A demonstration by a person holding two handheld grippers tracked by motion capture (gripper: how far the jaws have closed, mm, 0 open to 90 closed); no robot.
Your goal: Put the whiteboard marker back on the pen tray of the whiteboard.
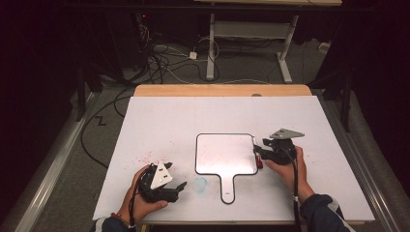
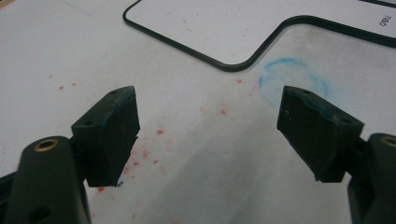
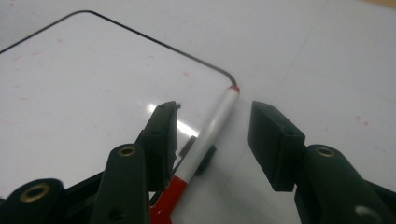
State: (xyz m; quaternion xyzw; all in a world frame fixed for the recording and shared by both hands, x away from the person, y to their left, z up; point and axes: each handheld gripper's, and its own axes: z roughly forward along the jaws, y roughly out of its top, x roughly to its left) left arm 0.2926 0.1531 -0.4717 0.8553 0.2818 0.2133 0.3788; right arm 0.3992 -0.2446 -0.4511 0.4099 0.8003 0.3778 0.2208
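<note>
While my right tool (image 3: 212, 123) stands half open around the pen (image 3: 205, 135) without squeezing it, the pen lies on the board's (image 1: 226, 153) right edge, pointing straight away from me. My left tool (image 2: 208, 133) is wide open, empty, farther off.

Left hand (image 1: 140, 195) is holding the black 2-jaw left gripper (image 1: 180, 187) low, jaws standing wide apart. Right hand (image 1: 290, 166) is holding the black right gripper (image 1: 257, 153), jaws parted, pads pressing nothing.
</note>
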